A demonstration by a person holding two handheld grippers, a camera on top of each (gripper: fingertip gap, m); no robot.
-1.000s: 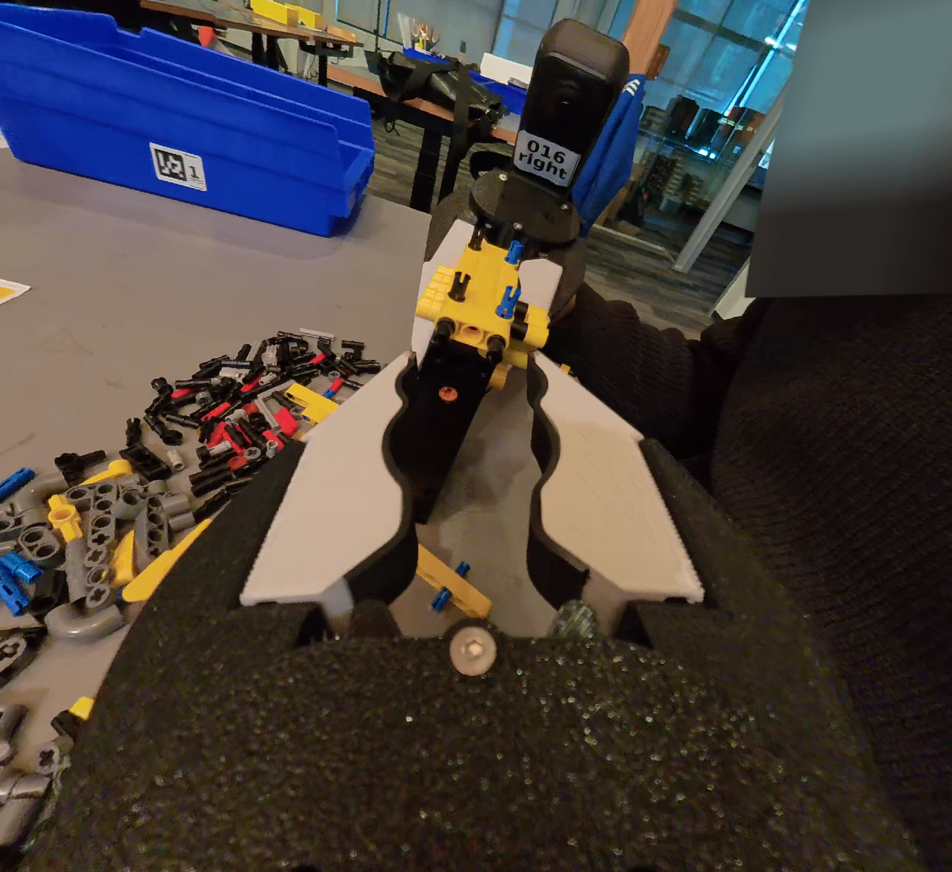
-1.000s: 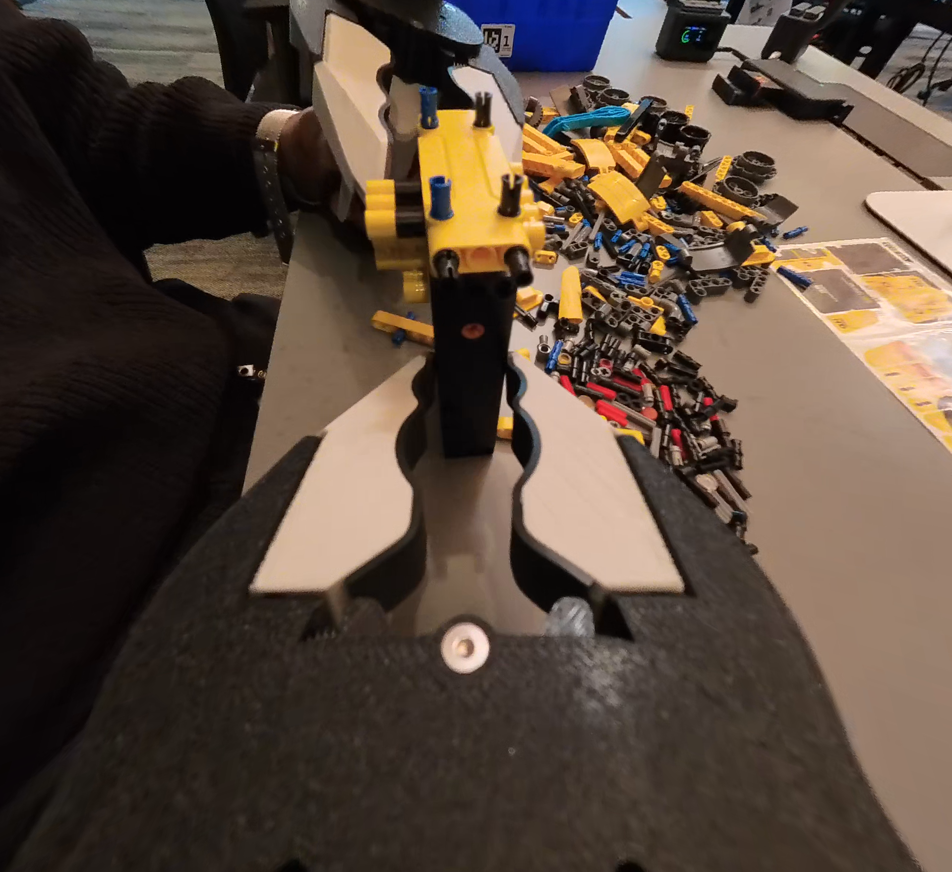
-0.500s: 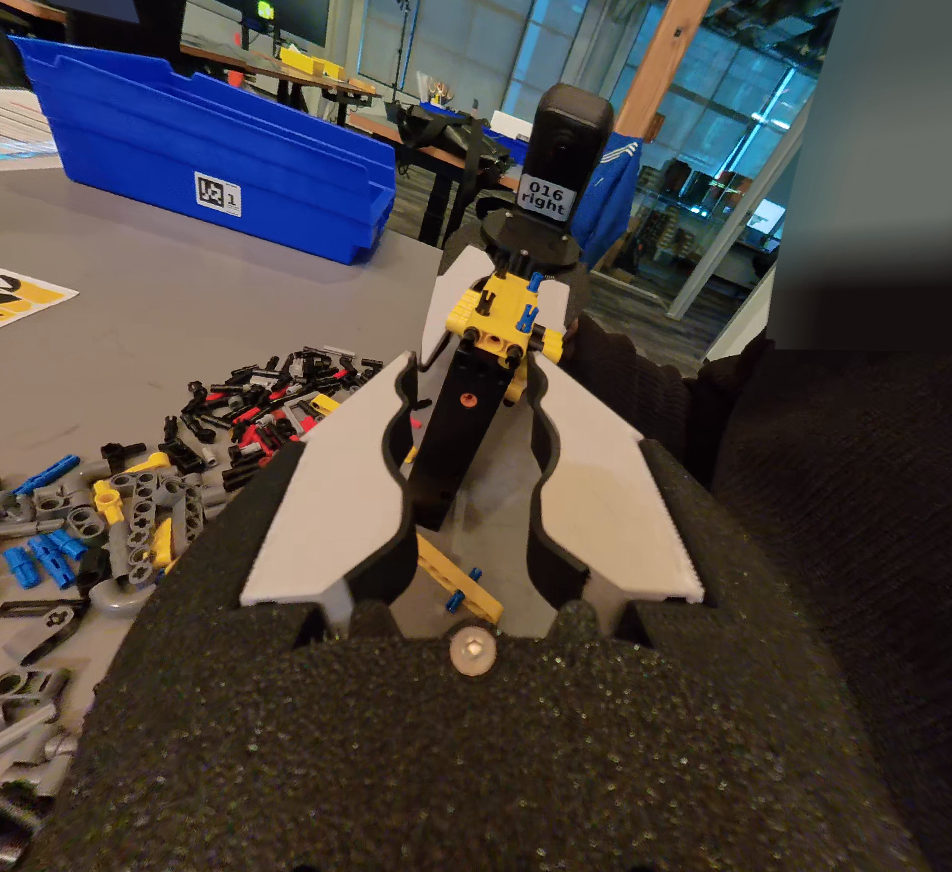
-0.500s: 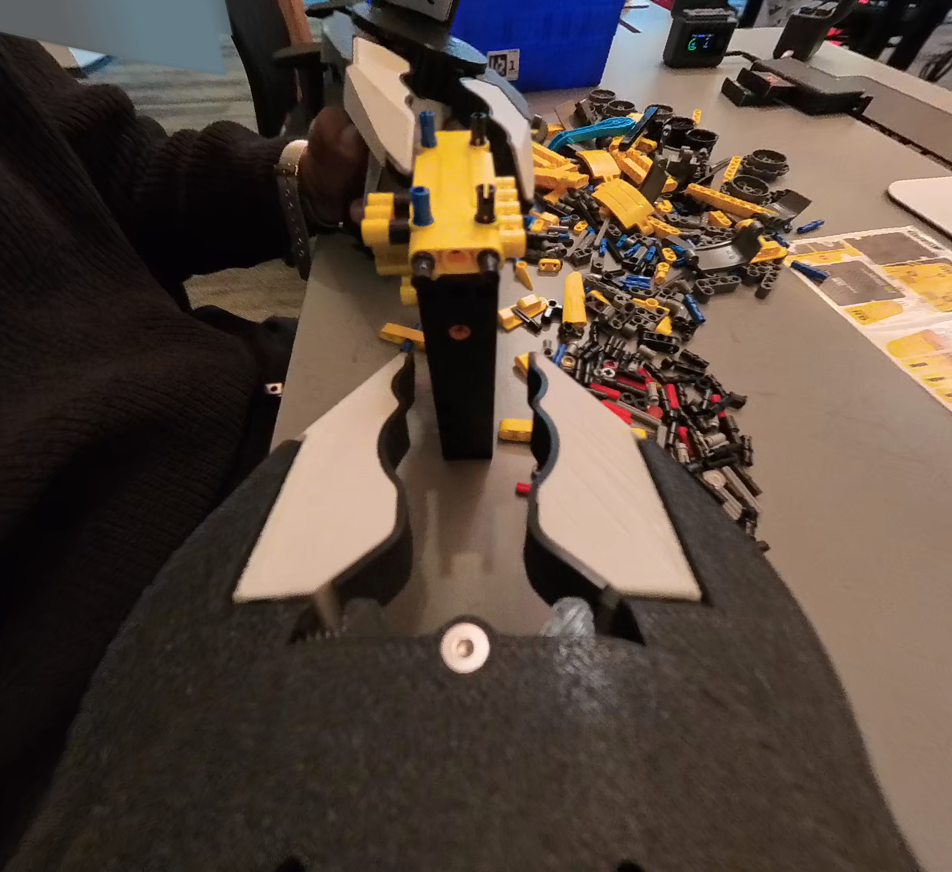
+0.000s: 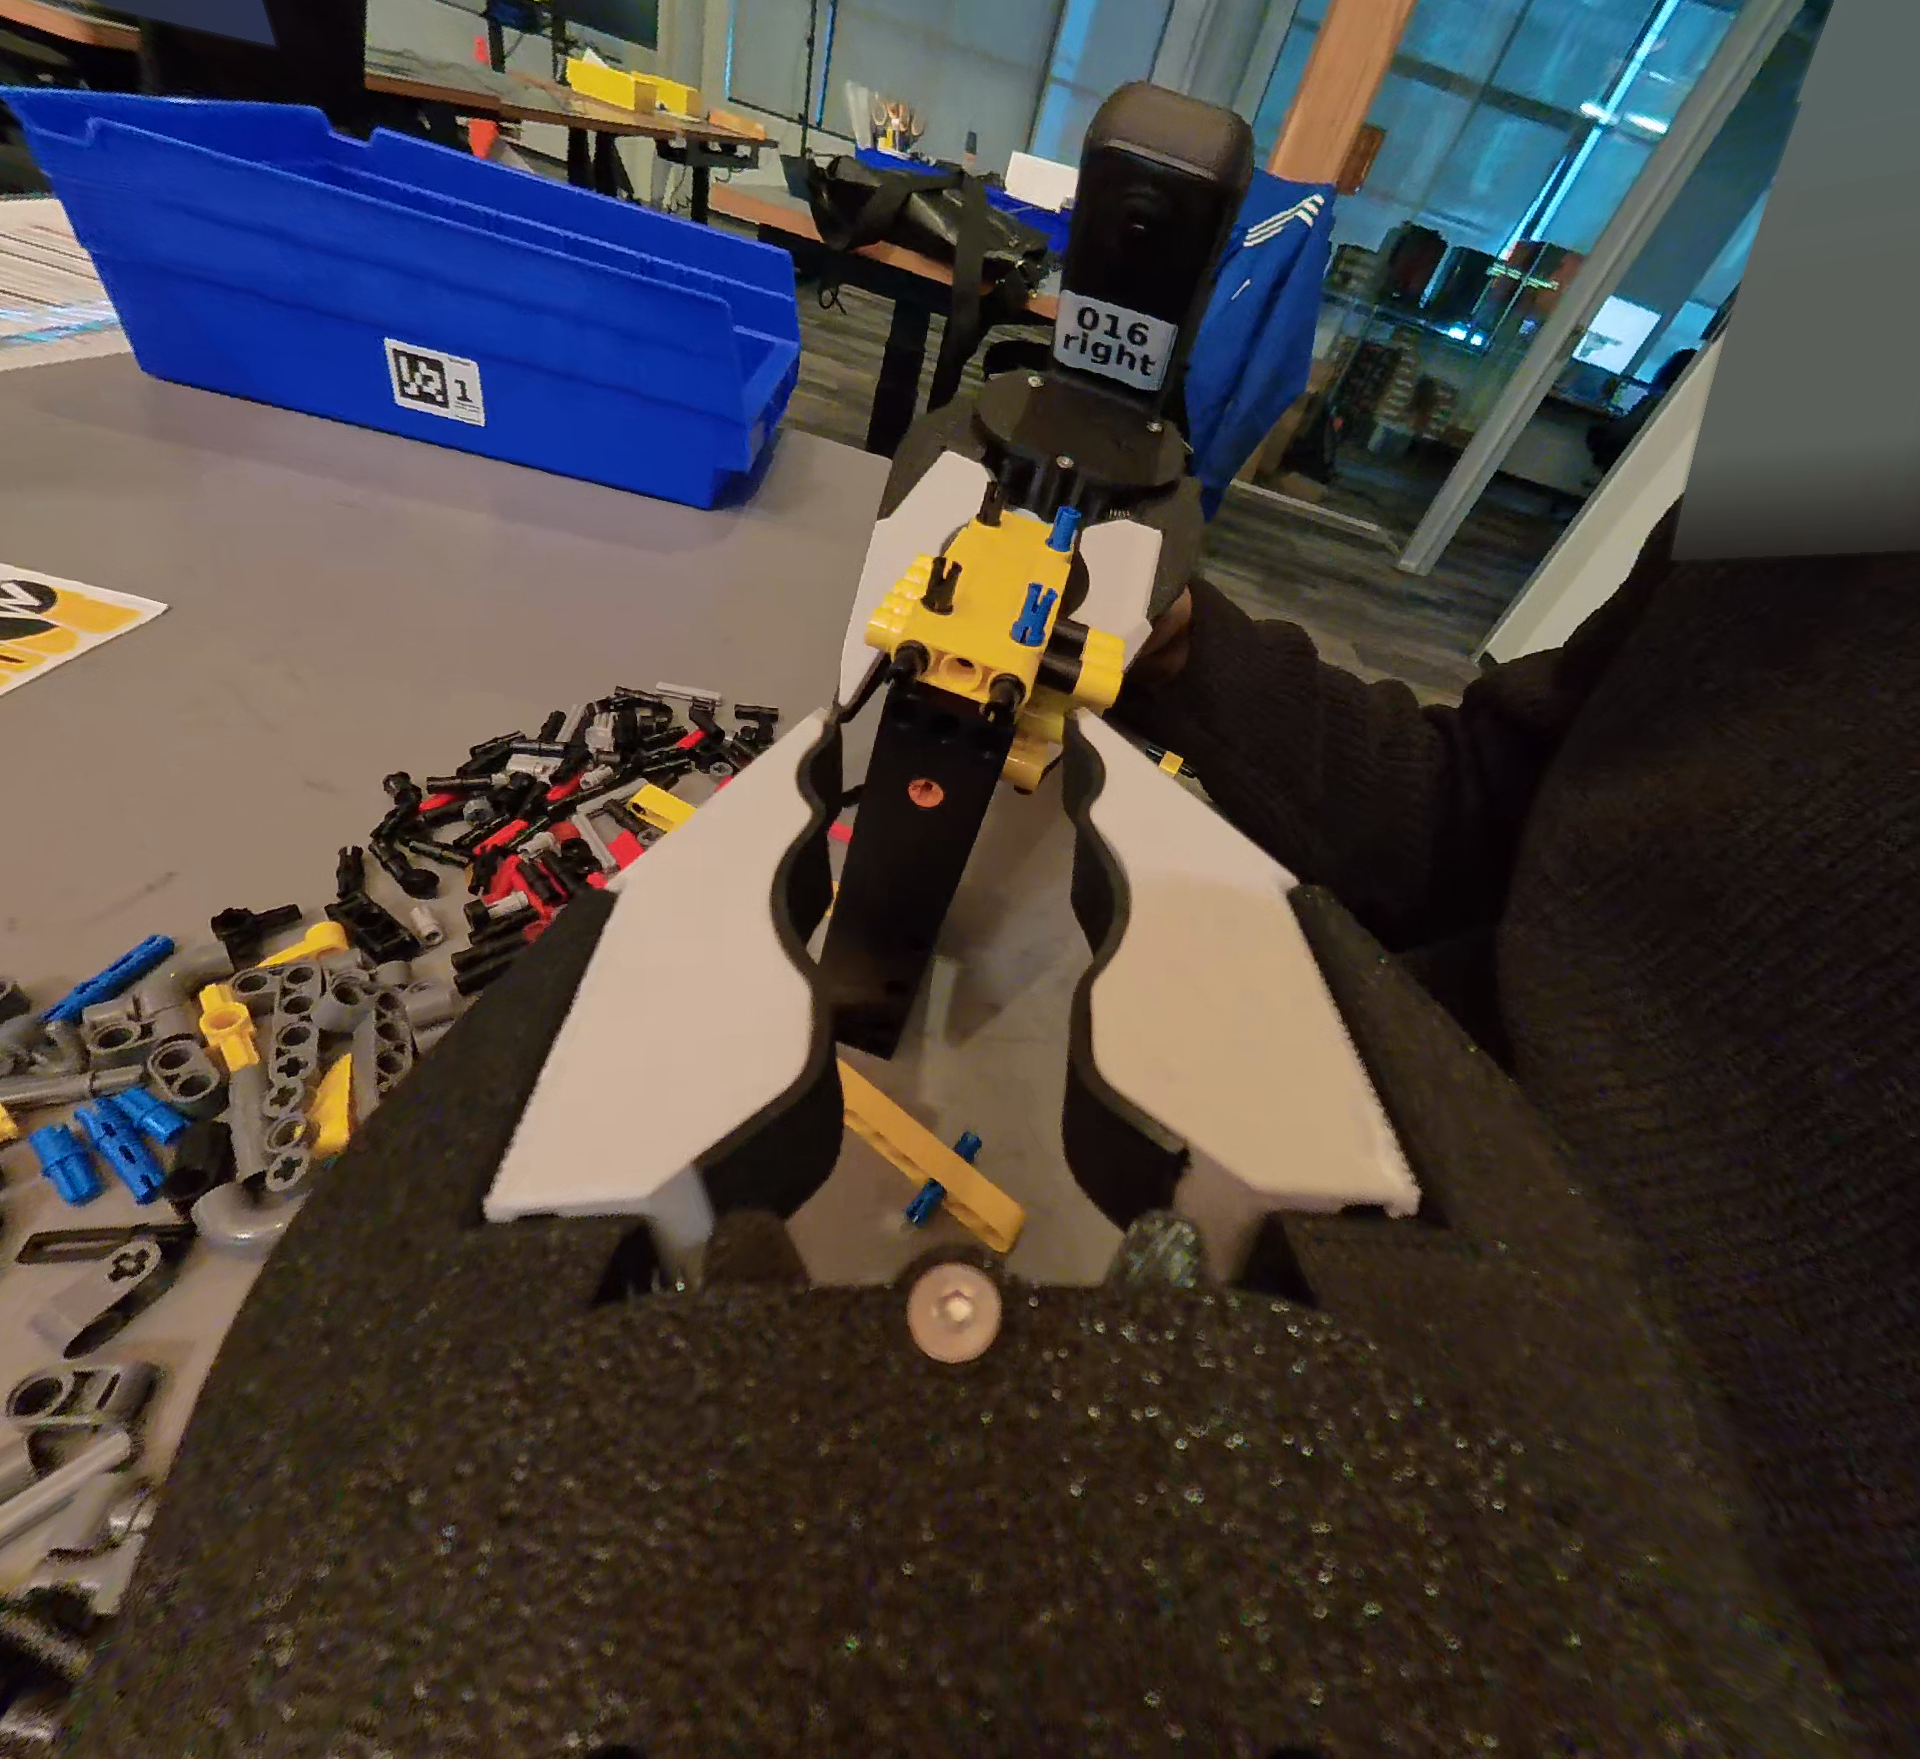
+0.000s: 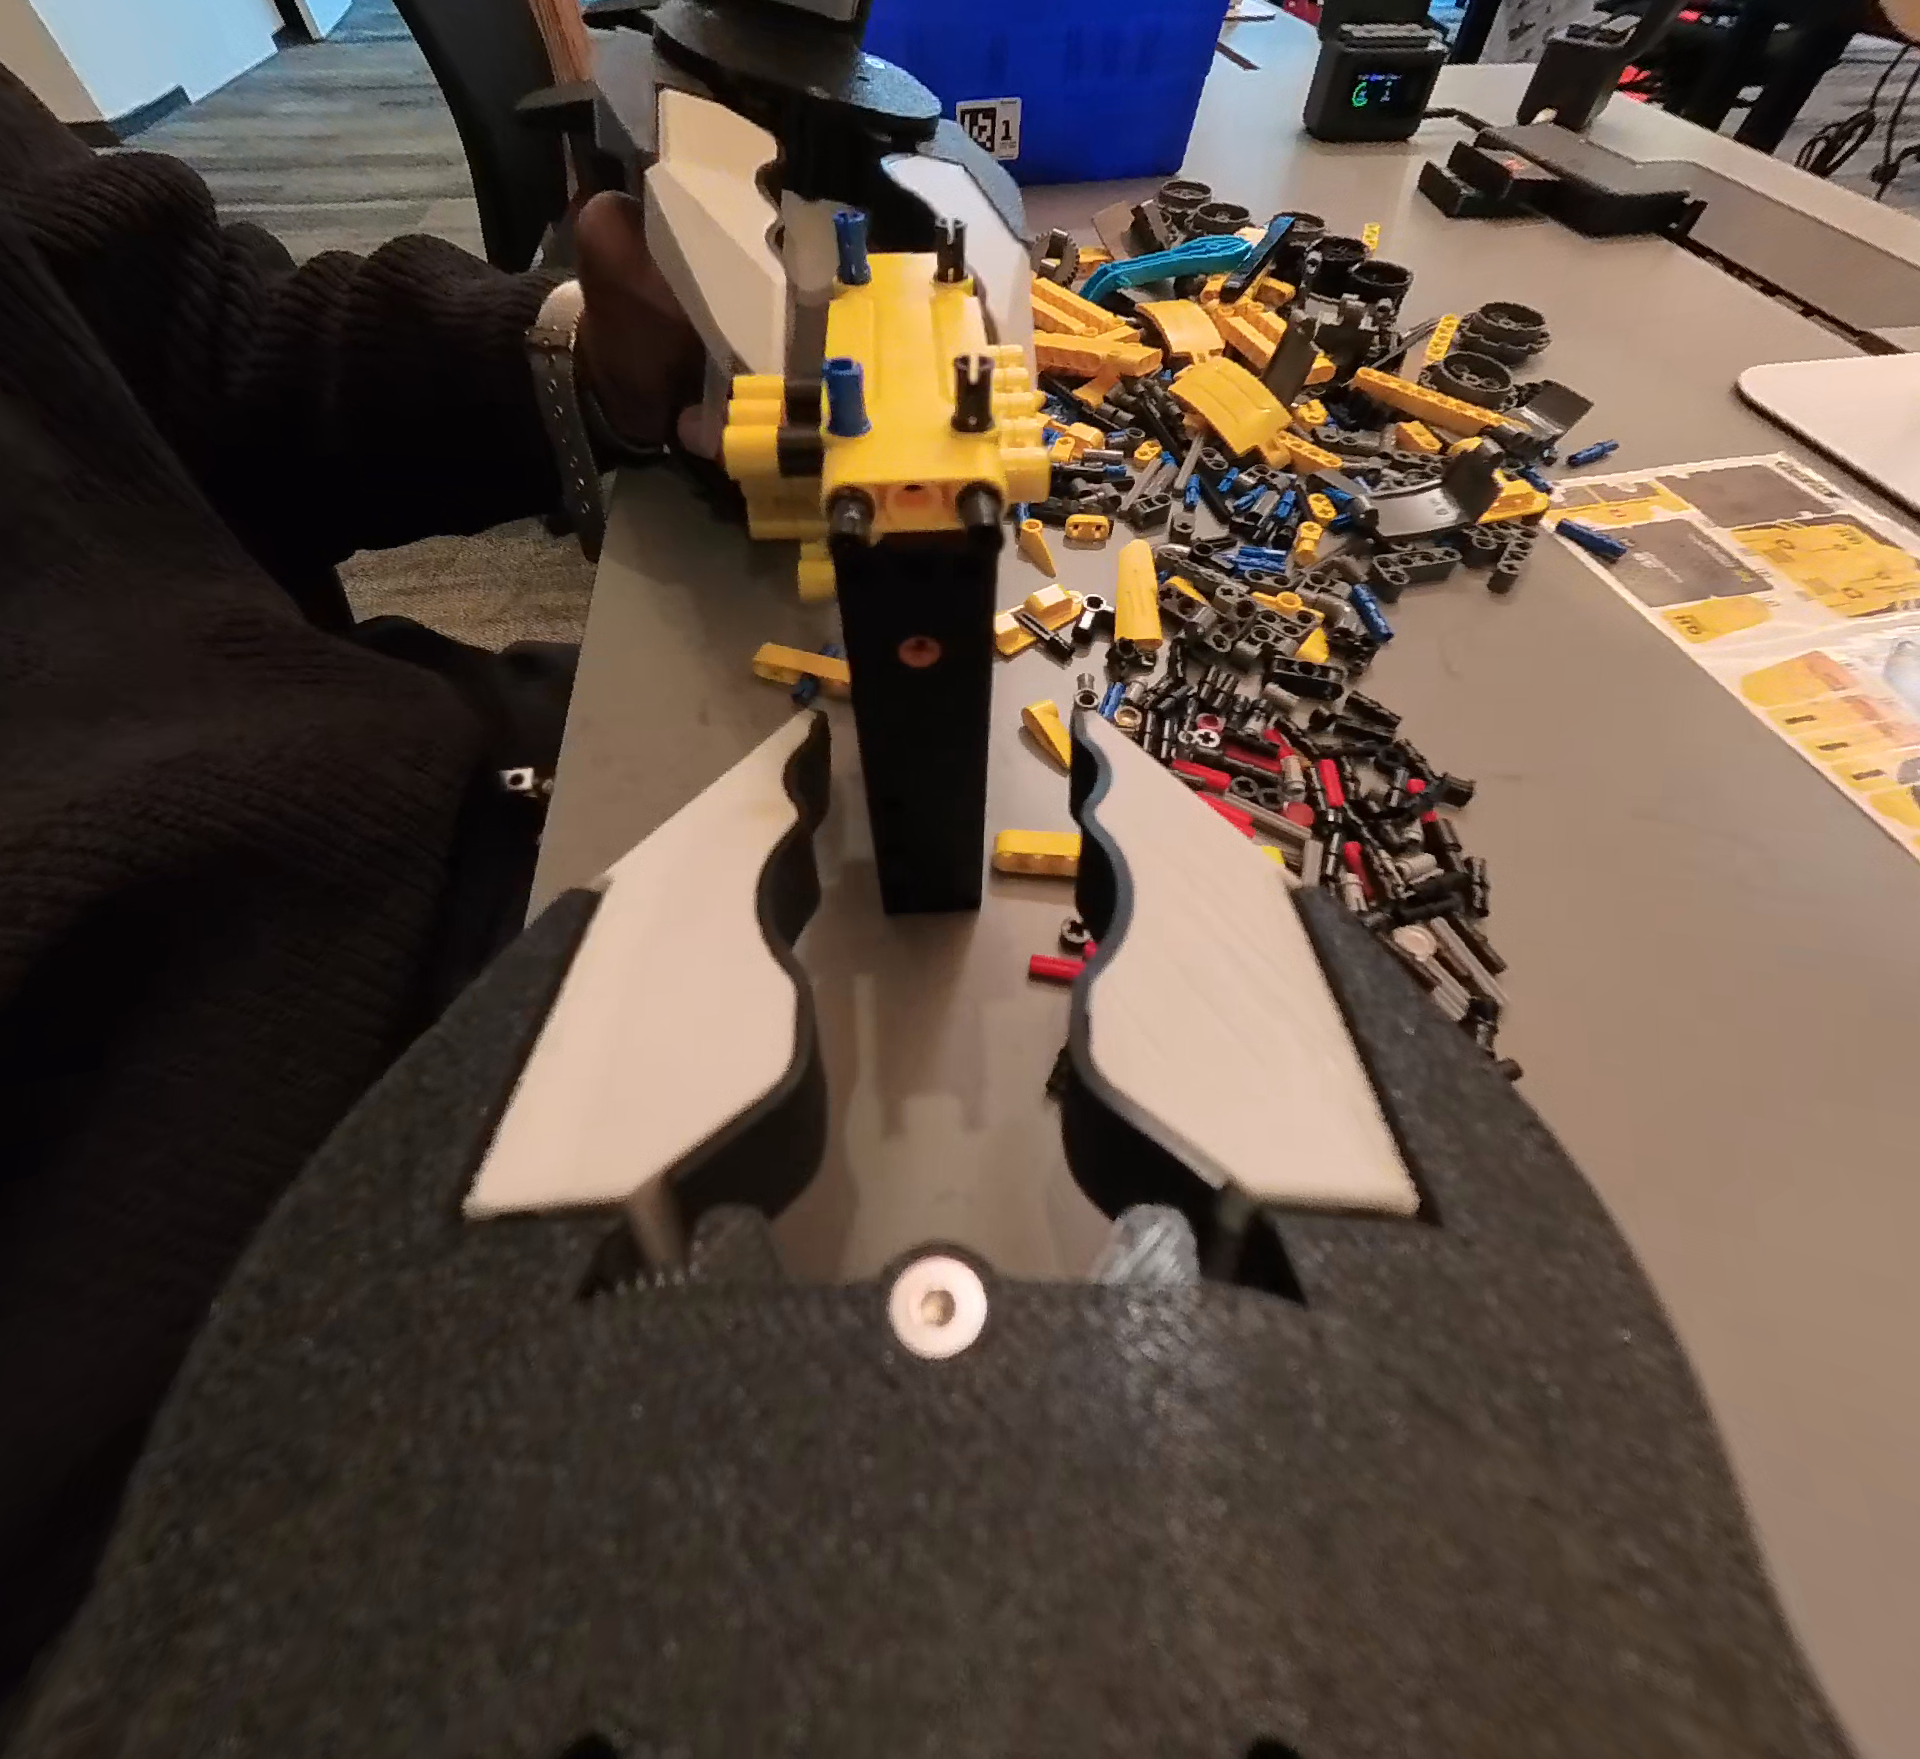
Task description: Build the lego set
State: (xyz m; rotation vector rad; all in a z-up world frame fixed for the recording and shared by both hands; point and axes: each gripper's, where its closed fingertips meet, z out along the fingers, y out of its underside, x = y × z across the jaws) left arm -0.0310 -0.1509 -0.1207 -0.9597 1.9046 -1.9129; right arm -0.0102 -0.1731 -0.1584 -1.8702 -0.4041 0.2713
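Note:
A yellow brick block [image 5: 966,608] with blue and black pins has a long black beam [image 5: 904,878] hanging below it. It is held up over the grey table between the two facing grippers. My left gripper [image 5: 945,738] is closed on the block's sides. In the right wrist view its white fingers [image 6: 707,255] flank the block [image 6: 904,400]. My right gripper [image 6: 951,727] is open. The black beam [image 6: 925,753] hangs in its gap with space on both sides.
A pile of loose black, red, yellow and grey parts [image 6: 1278,566] lies on the table, also in the left wrist view [image 5: 540,805]. A blue bin [image 5: 416,296], an instruction sheet [image 6: 1766,587] and a yellow beam [image 5: 925,1159] are on the table. A person's dark sleeve [image 6: 208,566] is by the table edge. The gap from one gripper's tips to the other's is roughly 6 cm.
The right jaws, tight around the black beam a second ago, have spread apart. The left jaws keep the same width. Both views have drawn back a little from the assembly.

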